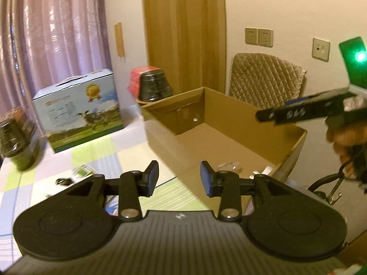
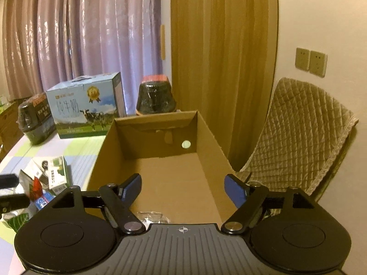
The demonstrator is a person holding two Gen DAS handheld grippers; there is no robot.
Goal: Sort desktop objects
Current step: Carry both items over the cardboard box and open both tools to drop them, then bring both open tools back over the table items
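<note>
An open cardboard box [image 1: 229, 135] [image 2: 160, 171] stands on the table. A crumpled clear plastic piece [image 2: 151, 216] [image 1: 229, 166] lies on its floor near the front. My right gripper [image 2: 183, 189] hangs open above the box floor with nothing between its fingers. In the left wrist view the right gripper [image 1: 263, 115] shows side-on over the box, held by a hand [image 1: 346, 142]. My left gripper [image 1: 179, 178] is open and empty, at the box's near left corner. Several small cartons and packets [image 2: 55, 171] [image 1: 80, 174] lie on the cloth left of the box.
A blue milk carton [image 1: 78, 107] [image 2: 87, 105] and two black jars [image 1: 156, 84] [image 2: 34, 119] stand at the back of the table. A chair with a quilted cover [image 2: 298, 137] sits right of the box. The checked cloth [image 1: 103, 155] lies bare behind the small cartons.
</note>
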